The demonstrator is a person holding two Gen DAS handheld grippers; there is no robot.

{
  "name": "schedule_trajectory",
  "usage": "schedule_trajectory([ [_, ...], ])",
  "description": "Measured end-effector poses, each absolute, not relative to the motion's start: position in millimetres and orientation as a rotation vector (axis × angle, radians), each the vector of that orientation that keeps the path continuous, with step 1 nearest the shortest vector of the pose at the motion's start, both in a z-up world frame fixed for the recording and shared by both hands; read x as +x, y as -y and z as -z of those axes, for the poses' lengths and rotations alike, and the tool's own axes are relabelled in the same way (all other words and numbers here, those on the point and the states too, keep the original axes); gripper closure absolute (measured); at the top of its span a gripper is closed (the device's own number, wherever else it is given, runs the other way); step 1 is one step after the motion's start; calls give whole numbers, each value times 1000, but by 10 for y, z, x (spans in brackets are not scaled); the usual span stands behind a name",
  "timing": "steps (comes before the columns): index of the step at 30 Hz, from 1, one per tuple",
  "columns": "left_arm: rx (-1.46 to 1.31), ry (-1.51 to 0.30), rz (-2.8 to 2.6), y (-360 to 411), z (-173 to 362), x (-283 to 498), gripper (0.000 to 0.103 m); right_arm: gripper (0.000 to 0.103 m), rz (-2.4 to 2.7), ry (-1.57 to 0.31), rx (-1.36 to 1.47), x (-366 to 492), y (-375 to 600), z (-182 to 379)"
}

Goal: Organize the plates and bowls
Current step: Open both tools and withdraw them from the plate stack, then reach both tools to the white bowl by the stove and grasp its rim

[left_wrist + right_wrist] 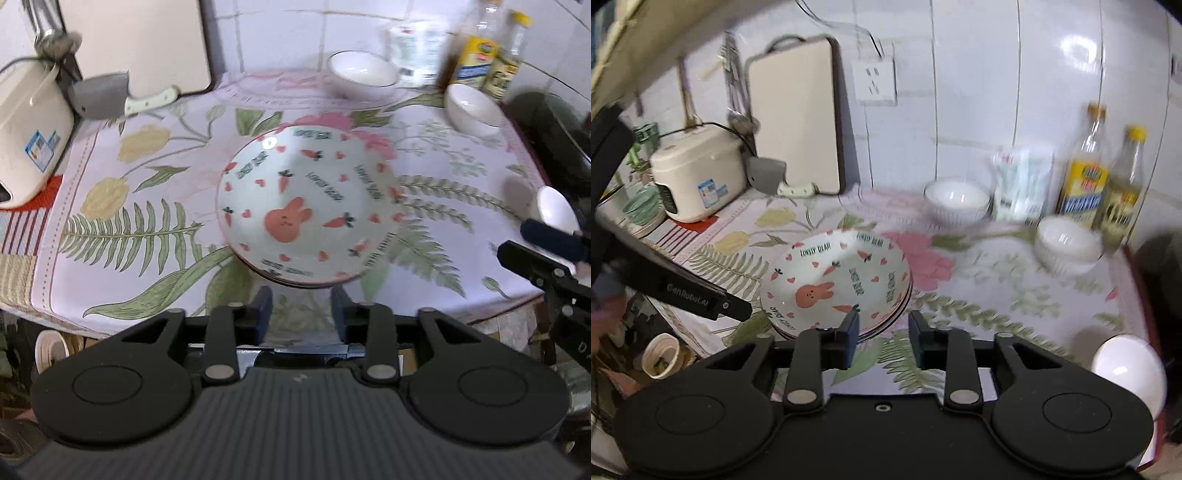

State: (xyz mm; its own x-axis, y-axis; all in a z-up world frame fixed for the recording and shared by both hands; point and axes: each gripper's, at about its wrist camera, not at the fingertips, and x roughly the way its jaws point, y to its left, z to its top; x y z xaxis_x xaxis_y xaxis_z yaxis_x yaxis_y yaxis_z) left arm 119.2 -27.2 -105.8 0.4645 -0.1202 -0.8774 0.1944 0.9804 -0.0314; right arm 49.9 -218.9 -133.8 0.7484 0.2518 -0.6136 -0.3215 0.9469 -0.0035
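1. A white-tiled kitchen wall backs a counter covered by a floral cloth (110,206) printed with ferns, yellow tulips and pink blooms.
2. A stack of rabbit plates (306,206) sits at the centre of the left wrist view and centre-left of the right wrist view, rims up. Round, it has no long axis; the orange rabbit's ears point right in both views.
3. Around the top plate runs the repeated writing "LOVELY DEAR", among carrots and hearts.
4. Two white bowls stand upright toward the upper right: the far bowl (956,201) near the wall, the near bowl (1067,243) just beside two yellow-labelled bottles (1084,177), whose print is too blurred to read.
5. A third white bowl (1128,373) lies at the lower right edge, tilted.
6. The left gripper (301,310) hangs just short of the stack's near rim, its jaws parted with nothing between them. It reads "GenRobot.AI" in the right wrist view.
7. The right gripper (882,338) is likewise parted and holds nothing, its left finger over the stack's near rim.
8. Bare cloth lies between the stack and the bowls; a rice cooker (696,177), cleaver (768,177) and cutting board (798,118) crowd the upper left.
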Motion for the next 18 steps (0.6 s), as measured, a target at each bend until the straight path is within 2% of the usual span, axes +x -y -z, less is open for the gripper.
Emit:
schedule_trajectory([
  [1, 87, -1063, 205, 313, 1013, 1138, 61, 59, -319, -630, -124, 423, 2219, 1305],
  [6, 123, -1011, 268, 545, 791, 897, 55, 50, -288, -571, -109, 150, 2452, 1199],
  [13, 116, -991, 328, 874, 648, 713, 49, 46, -201, -539, -78, -146, 2856, 1125],
  [18, 130, -987, 358, 1114, 615, 677, 39, 43, -184, -500, -70, -372, 3149, 1108],
])
